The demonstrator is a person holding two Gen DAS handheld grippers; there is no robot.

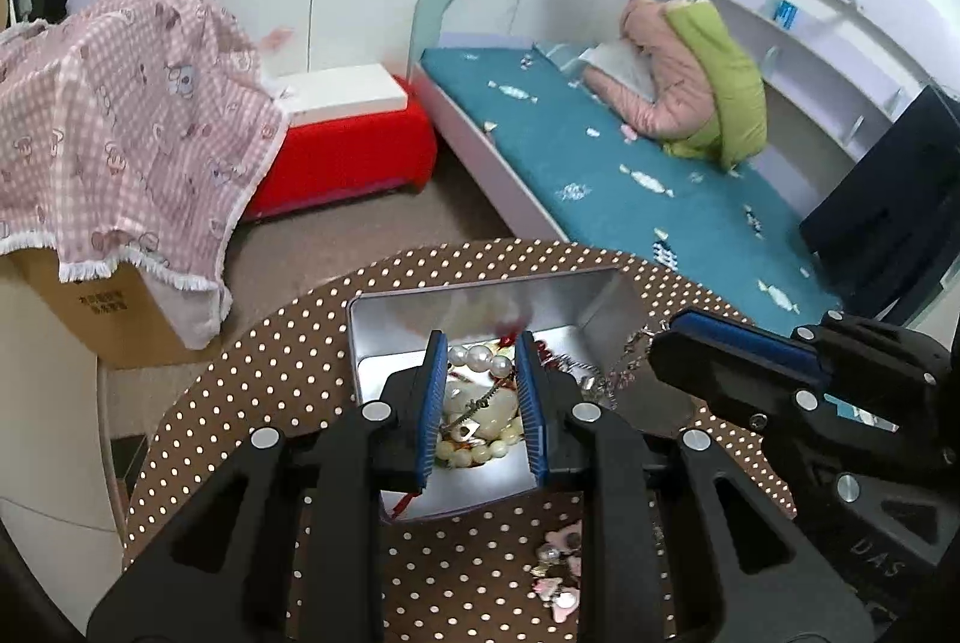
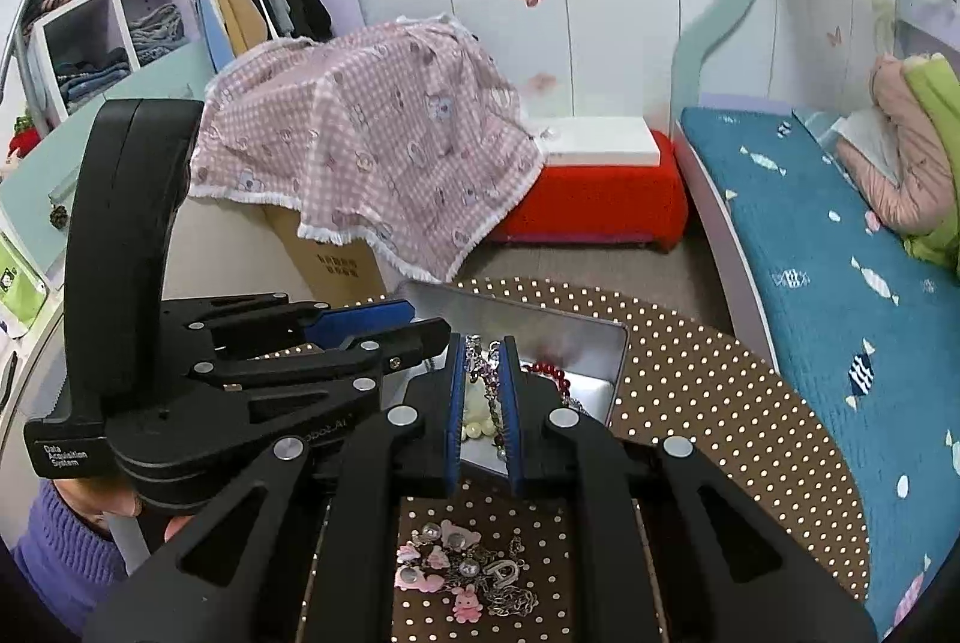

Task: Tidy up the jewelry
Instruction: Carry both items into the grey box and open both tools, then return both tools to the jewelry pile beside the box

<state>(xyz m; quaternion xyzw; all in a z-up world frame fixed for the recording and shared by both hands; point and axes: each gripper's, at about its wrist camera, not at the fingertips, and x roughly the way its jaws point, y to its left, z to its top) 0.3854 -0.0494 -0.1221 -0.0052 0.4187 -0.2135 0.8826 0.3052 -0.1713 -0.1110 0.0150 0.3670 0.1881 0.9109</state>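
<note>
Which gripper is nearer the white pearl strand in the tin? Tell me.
Left. The left gripper has its fingers either side of the pearl strand inside the tin; the right gripper sits off to the right, at the tin's edge by a silver chain.

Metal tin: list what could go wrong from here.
1. The right gripper seems to pinch a silver chain draped over the metal tin wall; lifting may drag tangled beads out.
2. Both grippers crowd the tin and may collide.
3. The pink charm pile lies near the table edge; a sweep could knock it off.
</note>
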